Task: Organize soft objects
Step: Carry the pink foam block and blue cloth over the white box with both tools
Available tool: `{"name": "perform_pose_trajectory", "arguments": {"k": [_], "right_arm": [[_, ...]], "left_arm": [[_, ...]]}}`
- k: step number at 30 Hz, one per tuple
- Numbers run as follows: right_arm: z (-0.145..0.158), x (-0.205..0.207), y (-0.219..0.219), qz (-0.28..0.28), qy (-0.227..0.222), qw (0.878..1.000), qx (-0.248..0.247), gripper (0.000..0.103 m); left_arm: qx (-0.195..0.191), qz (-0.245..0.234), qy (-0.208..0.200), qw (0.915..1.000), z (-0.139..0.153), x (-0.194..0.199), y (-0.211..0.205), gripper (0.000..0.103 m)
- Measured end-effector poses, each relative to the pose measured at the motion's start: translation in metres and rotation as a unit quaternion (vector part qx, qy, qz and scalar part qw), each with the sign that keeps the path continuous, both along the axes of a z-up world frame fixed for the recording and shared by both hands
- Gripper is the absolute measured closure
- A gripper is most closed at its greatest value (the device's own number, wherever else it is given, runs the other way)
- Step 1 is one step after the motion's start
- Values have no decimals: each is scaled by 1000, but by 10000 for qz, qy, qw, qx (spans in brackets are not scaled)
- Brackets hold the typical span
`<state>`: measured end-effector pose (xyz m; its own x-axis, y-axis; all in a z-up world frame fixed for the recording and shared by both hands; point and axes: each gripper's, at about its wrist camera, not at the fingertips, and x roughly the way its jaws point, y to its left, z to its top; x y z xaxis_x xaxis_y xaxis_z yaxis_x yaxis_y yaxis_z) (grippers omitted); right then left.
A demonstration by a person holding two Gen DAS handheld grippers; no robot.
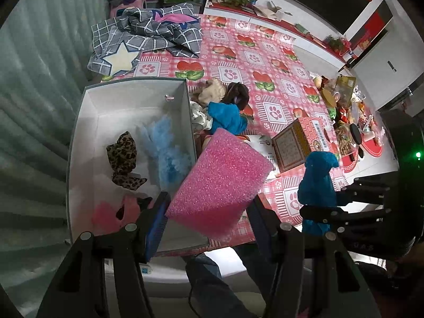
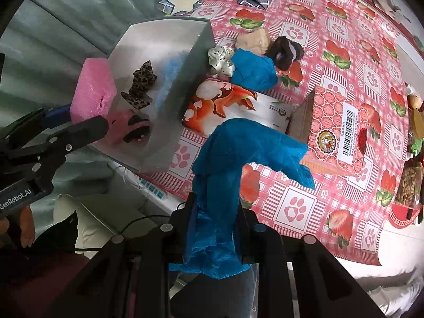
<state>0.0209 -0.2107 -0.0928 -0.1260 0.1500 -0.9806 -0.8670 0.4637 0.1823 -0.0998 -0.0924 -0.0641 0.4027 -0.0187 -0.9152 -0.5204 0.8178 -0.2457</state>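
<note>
My left gripper (image 1: 209,209) is shut on a pink sponge block (image 1: 220,180), held above the near right corner of the white box (image 1: 79,122); it also shows in the right wrist view (image 2: 92,90). The box holds a leopard-print bow (image 1: 124,156), a light blue fluffy piece (image 1: 167,148) and a pink item (image 1: 116,212). My right gripper (image 2: 214,212) is shut on a blue cloth (image 2: 238,153), held above the table's near edge; this cloth also shows in the left wrist view (image 1: 318,180). A second blue cloth (image 2: 254,71), a polka-dot scrunchie (image 2: 221,61), a beige scrunchie (image 2: 253,41) and a dark scrunchie (image 2: 286,51) lie right of the box.
A red patterned carton (image 2: 336,129) and an orange-flowered pack (image 2: 228,103) lie on the pink strawberry tablecloth (image 2: 352,61). A grey checked cloth (image 1: 148,34) lies at the far left. Snacks and jars (image 1: 341,111) crowd the right edge. A corrugated wall (image 1: 34,106) is left.
</note>
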Motion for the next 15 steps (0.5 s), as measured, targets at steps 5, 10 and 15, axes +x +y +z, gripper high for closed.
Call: {"name": "perform_pose_trajectory", "arguments": {"k": [5,10,15], "right_arm": [[1,-1,3,39,8,10000,-4,78],[3,-3,10,99,-7,10000,13,78],[7,-5,19,174,0,9998,52,78]], "left_arm": [[2,-1,0,10000,0,0,2,41],[-19,77,0,10000,-3,-4,2,41],[-44,191,5,9998,-5,-9,1,41]]}}
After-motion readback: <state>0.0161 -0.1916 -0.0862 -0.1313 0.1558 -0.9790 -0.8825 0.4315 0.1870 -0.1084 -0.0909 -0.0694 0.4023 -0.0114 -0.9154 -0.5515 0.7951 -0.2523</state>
